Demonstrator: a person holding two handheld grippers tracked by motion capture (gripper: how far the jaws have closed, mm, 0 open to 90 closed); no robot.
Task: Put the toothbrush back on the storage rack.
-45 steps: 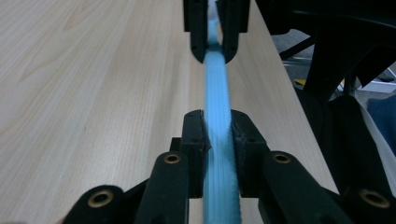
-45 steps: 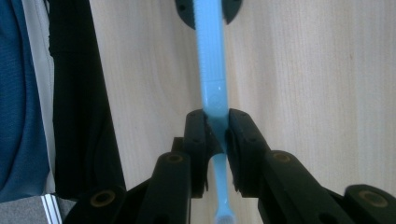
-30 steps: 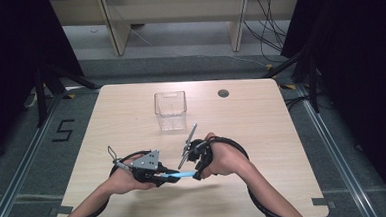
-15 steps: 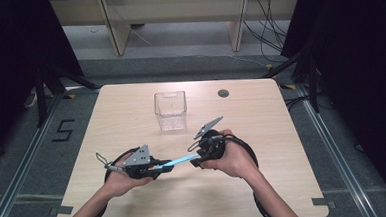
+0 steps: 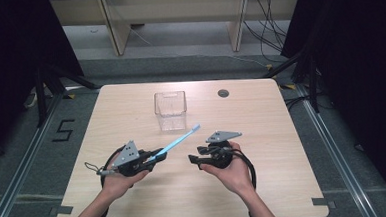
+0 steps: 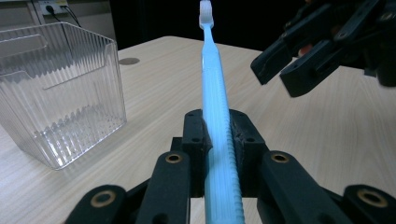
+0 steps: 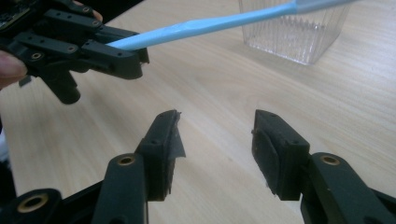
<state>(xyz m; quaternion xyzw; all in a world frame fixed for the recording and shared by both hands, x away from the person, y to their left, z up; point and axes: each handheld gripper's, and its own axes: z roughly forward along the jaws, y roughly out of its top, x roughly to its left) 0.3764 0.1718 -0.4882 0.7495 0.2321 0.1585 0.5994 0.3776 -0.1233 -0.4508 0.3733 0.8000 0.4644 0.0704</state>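
Observation:
A light blue toothbrush (image 5: 178, 140) sticks out of my left gripper (image 5: 157, 155), which is shut on its handle; the bristle end points up and away toward a clear ribbed plastic container (image 5: 171, 109). In the left gripper view the toothbrush (image 6: 213, 79) runs up between the closed pads of the left gripper (image 6: 217, 128), with the container (image 6: 60, 93) at the left. My right gripper (image 5: 194, 161) sits low over the table just right of the brush. Its jaws have just been opening and nothing is between them. The right gripper (image 7: 217, 140) stands open below the toothbrush (image 7: 210, 25).
The wooden table (image 5: 284, 174) has a round cable hole (image 5: 223, 93) at the back right of the container. Dark floor and metal rails surround the table; shelving stands beyond its far edge.
The right gripper has come off the toothbrush, opened and dropped back to the right. The left gripper holds the brush alone, and its tip has swung toward the container.

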